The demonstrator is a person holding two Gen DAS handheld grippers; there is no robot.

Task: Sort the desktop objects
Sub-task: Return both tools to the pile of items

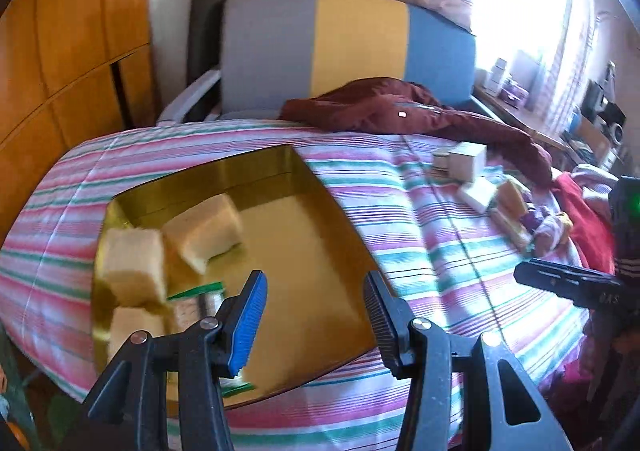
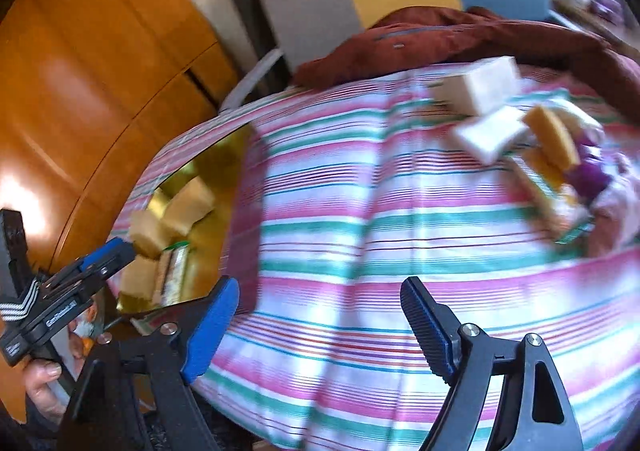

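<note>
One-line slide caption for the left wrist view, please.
Empty left gripper open above the gold tray holding pale blocks, unsorted items beyond on the striped cover.

Each tool is showing black plastic arms with silver screw heads and ribbed blue pads: left tool [image 1: 316, 315], right tool [image 2: 320, 327]. At the lower left, white chevron stripes are marking a black strap.

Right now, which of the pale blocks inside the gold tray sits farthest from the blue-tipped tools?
The tilted block toward the gold tray's back wall. The other two blocks lie along the left side, closer to the left tool.
</note>
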